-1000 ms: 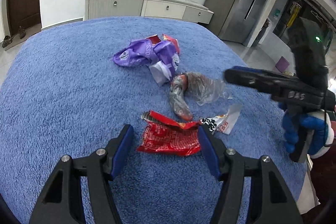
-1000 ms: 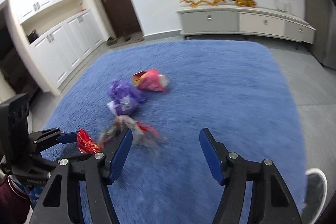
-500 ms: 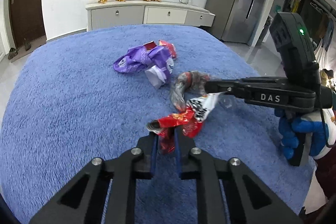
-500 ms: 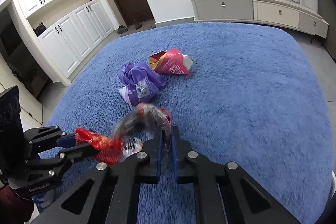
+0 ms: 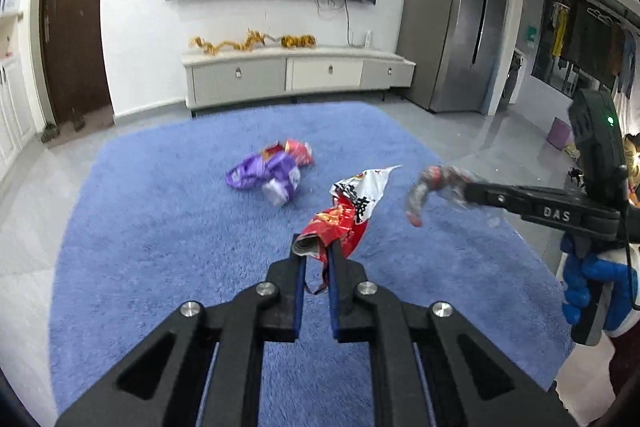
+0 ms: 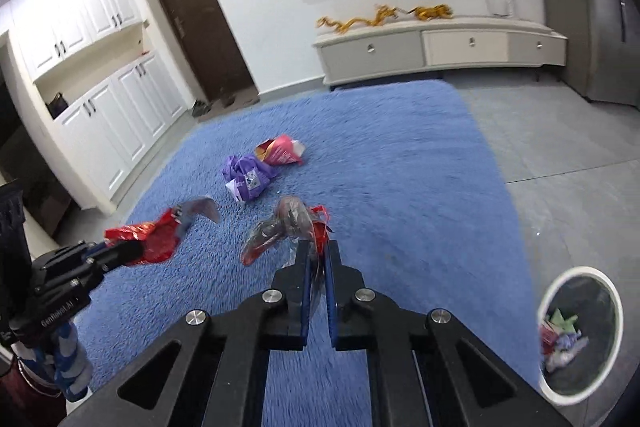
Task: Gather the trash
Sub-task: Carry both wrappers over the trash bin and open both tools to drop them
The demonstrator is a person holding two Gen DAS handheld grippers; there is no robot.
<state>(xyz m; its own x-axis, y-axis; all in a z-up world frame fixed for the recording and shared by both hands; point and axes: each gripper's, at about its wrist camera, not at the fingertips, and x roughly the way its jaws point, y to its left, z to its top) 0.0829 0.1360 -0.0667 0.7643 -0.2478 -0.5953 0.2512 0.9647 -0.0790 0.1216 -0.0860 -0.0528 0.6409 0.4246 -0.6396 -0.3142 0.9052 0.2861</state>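
My left gripper point(image 5: 317, 251) is shut on a red and white snack wrapper point(image 5: 348, 211) and holds it clear of the blue rug point(image 5: 160, 227). To its right, my right gripper point(image 5: 466, 189) grips a clear crumpled plastic wrapper point(image 5: 430, 187). In the right wrist view the right gripper point(image 6: 318, 247) is shut on that clear wrapper point(image 6: 280, 227), lifted off the rug; the left gripper point(image 6: 132, 249) with the red wrapper point(image 6: 152, 235) is at the left. A purple wrapper point(image 5: 260, 173) and a pink-red packet point(image 5: 296, 151) lie on the rug farther off.
A white-rimmed bin point(image 6: 578, 335) with trash inside stands on the grey floor at the lower right of the right wrist view. A white cabinet point(image 5: 296, 75), a dark door point(image 5: 72, 39) and a steel fridge point(image 5: 456, 39) lie beyond the rug.
Both grippers closed, the left on the red wrapper and the right on the clear one. Both then rose and drew back, lifting the wrappers off the rug.
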